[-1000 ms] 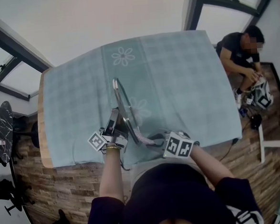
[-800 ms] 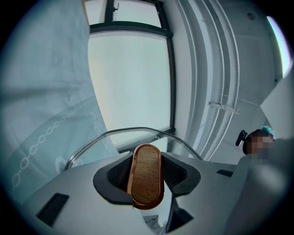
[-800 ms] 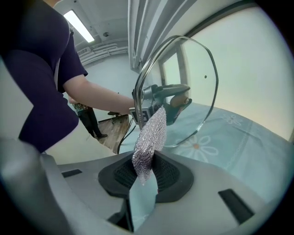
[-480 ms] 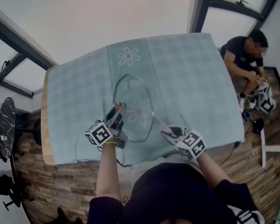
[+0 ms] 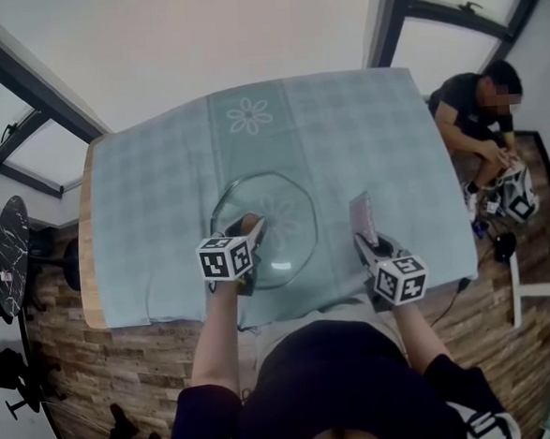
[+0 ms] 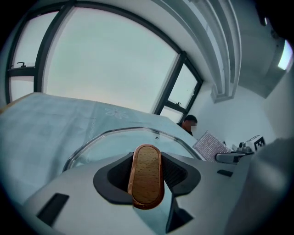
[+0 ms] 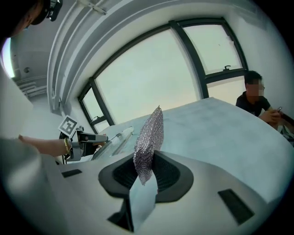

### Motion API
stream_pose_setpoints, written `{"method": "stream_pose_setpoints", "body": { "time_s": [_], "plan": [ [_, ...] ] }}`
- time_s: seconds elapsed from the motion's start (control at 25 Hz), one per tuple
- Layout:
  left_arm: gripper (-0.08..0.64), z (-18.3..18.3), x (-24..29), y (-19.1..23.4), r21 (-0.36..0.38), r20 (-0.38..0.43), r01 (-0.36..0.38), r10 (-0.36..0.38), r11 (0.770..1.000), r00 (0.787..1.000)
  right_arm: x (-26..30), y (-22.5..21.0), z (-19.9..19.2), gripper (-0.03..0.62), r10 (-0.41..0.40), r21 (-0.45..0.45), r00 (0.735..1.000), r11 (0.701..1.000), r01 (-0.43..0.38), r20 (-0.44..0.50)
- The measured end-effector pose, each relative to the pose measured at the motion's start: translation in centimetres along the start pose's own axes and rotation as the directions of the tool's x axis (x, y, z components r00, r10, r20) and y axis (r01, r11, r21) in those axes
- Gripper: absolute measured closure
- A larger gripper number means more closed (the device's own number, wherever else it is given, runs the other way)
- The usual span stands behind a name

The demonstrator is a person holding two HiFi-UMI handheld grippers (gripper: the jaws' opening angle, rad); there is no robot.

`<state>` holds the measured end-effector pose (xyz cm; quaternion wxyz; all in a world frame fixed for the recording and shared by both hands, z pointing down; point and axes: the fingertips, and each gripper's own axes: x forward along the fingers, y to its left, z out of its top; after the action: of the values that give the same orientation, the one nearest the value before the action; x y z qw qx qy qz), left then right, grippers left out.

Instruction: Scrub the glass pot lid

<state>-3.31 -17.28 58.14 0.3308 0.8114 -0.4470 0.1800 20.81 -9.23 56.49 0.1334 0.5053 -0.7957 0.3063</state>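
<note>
The left gripper (image 5: 248,234) clamped the wooden handle (image 6: 147,179) of the lid (image 5: 279,204), holding it flat. The right gripper (image 5: 365,231) pinched a mesh scrubber (image 7: 149,137), apart on the right. Scrubbing next likely needed the scrubber brought left onto the glass.

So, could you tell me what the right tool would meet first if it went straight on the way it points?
Probably the tablecloth, right of the glass lid; its mesh scrubber would touch first.

The left gripper (image 6: 147,170) pinches the wooden handle (image 6: 147,186) of the glass lid (image 6: 117,146) between its fingers (image 6: 115,176), over the teal-clothed bench (image 6: 41,124); a mesh scrubber (image 6: 209,145) shows at right
</note>
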Motion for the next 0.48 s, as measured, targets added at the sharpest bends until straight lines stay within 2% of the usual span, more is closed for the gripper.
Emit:
{"method": "stream_pose_setpoints", "body": {
  "time_s": [0.16,0.48],
  "plan": [
    [0.391,-1.6,1.4,0.0,0.013,-0.053,-0.06,0.061,0.998,0.997,-0.2,0.5,-0.6,0.508,0.008,-0.003,1.0,1.0,-0.008,-0.015],
    [0.391,-3.6,3.8,-0.2,0.102,-0.13,-0.145,0.158,0.984,0.979,-0.4,1.0,-0.4,0.508,0.019,-0.016,1.0,1.0,-0.019,-0.015]
  ]
}}
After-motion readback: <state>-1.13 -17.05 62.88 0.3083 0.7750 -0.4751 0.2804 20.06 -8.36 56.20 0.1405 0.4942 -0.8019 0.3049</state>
